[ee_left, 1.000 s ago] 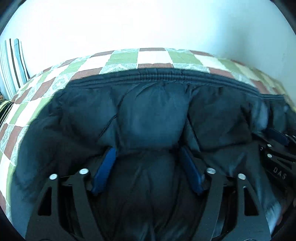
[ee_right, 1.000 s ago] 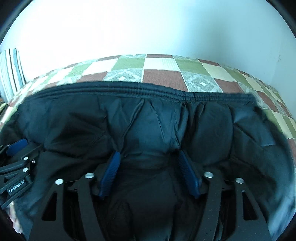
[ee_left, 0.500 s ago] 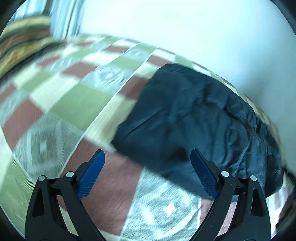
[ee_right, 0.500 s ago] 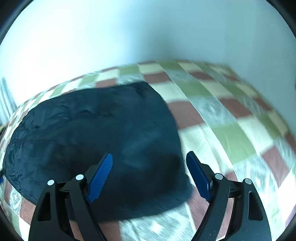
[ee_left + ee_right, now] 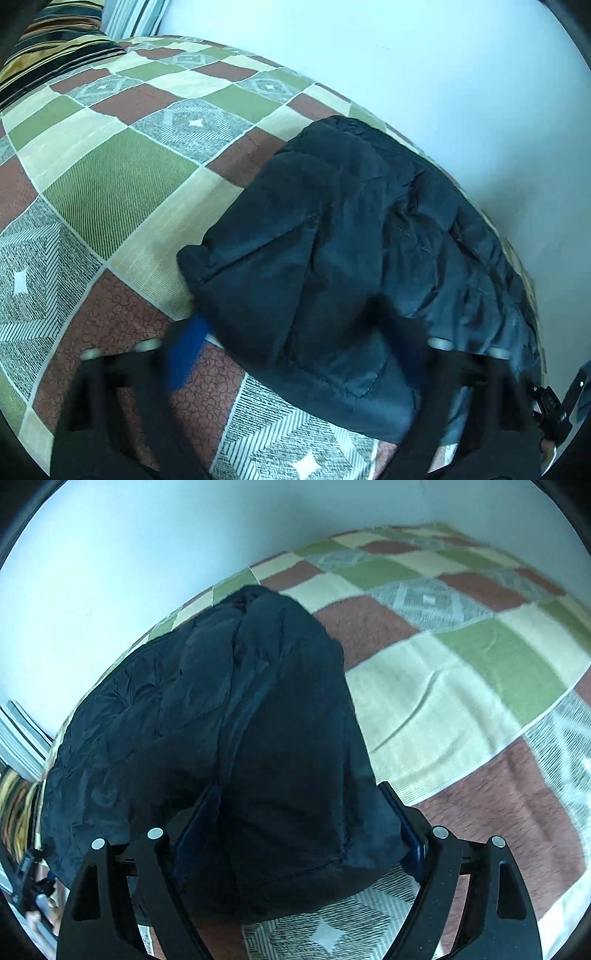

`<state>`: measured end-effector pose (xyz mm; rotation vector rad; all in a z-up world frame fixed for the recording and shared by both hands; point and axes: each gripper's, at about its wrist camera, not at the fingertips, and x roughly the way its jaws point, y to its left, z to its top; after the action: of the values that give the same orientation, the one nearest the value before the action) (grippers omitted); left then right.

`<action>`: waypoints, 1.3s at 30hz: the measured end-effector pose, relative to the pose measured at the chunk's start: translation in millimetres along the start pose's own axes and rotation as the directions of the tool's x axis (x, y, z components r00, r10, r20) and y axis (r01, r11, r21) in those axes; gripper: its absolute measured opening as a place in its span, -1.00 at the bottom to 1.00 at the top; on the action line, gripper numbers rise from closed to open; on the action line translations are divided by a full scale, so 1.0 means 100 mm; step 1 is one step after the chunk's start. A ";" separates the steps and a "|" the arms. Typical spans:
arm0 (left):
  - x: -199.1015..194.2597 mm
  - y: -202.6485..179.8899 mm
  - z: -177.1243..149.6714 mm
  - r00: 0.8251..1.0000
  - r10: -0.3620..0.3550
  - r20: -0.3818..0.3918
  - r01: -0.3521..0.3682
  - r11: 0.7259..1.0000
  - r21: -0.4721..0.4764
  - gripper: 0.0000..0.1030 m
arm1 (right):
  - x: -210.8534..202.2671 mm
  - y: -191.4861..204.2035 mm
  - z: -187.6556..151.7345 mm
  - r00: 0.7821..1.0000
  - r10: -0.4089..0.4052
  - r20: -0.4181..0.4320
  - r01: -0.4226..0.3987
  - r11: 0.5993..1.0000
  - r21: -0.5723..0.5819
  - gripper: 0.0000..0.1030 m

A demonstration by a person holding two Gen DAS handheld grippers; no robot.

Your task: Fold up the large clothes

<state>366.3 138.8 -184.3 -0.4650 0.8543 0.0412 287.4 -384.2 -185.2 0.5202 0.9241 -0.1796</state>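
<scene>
Left wrist view, nearest first: the left gripper (image 5: 295, 354) is smeared with motion blur, its jaws closing, with the near end of the jacket (image 5: 332, 258) lying between the fingers. Whether the pads press the cloth yet is lost in the blur. A second ago this gripper was buried in the bundle with both pads deep in the fabric; half a second ago it had pulled clear, with only the jacket's edge reaching between its spread jaws.

Right wrist view: the right gripper (image 5: 299, 834) stands wide — its blue pads (image 5: 412, 834) flank the jacket's (image 5: 229, 709) other end, the fabric bulging between them and touching both. It too was sunk into the cloth a second ago and then backed off.

Farther out, the jacket now lies folded into a compact dark bundle on the checked bedspread (image 5: 110, 177), close to the wall (image 5: 406, 66). Earlier it spread across the whole view. Striped pillows (image 5: 55, 37) sit at the far corner.
</scene>
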 end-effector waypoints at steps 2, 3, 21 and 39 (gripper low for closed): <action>-0.04 -0.02 -0.01 1.000 0.004 0.021 -0.005 1.000 0.021 -0.02 | -0.01 0.04 -0.03 1.000 0.021 0.005 -0.020 1.000 -0.007 0.20; -0.07 -0.05 0.00 0.999 0.012 0.032 -0.013 0.999 0.038 -0.24 | -0.03 0.06 -0.05 1.000 0.027 0.009 -0.027 1.000 -0.012 -0.01; -1.04 0.36 -0.32 0.998 -0.005 0.064 0.001 0.998 0.058 -0.79 | -0.77 0.08 -0.72 0.994 0.112 0.004 -0.112 0.993 -0.046 -0.50; -1.81 0.95 -0.89 0.998 0.031 0.061 -0.032 0.999 0.016 -0.79 | -1.23 0.07 -1.45 0.990 0.134 -0.039 -0.137 0.986 -0.090 -0.50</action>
<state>161.9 213.9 -137.6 -0.4319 0.8016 0.0769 112.9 -314.9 -155.3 0.4994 0.9212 -0.0047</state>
